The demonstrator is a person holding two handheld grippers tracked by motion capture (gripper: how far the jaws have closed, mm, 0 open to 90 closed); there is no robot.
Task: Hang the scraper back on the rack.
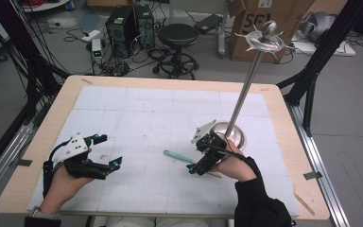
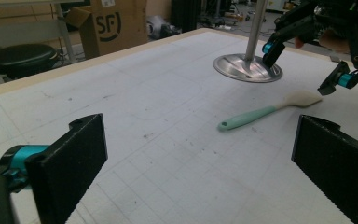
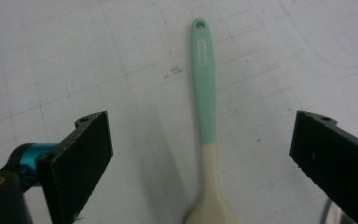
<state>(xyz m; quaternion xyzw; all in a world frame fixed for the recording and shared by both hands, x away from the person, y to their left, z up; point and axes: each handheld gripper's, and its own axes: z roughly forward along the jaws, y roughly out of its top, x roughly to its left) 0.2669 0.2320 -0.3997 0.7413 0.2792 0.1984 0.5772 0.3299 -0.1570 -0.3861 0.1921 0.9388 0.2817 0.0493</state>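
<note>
Spatula (image 3: 206, 116) flat between open jaws

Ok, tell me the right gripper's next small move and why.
Probably lower the right gripper and close on the spoon: it lies flat on the mat, lined up between the open jaws, neither touching it.

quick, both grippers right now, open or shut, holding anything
left gripper: open, holding nothing, above bare mat.
right gripper: open, holding nothing; the spatula lies on the mat between its jaws, untouched.
</note>
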